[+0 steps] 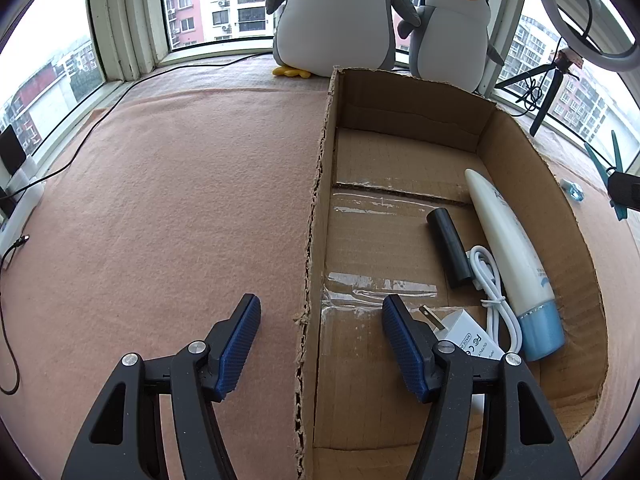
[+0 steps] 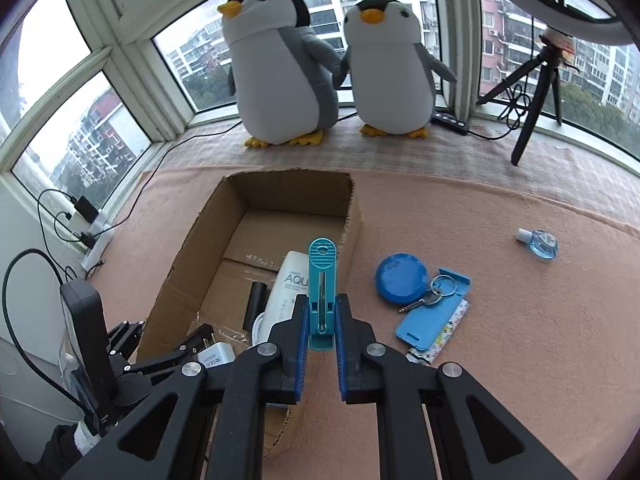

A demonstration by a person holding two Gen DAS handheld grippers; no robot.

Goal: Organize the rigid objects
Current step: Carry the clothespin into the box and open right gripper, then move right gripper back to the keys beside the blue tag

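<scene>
Pink felt covers the counter (image 2: 500, 340). Right tongs (image 2: 321, 334) clamp a teal clip (image 2: 321, 280) upright above the cardboard box (image 2: 180, 272) rim; left tongs (image 1: 320, 344) gape wide, empty, straddling the box's 9 o'clock wall.

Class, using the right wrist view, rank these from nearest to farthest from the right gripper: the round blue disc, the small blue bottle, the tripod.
Measured from the right gripper:
1. Round blue disc, just ahead, to the right, on the mat.
2. Small blue bottle, farther right on the mat.
3. Tripod, far back right, by the window.
</scene>
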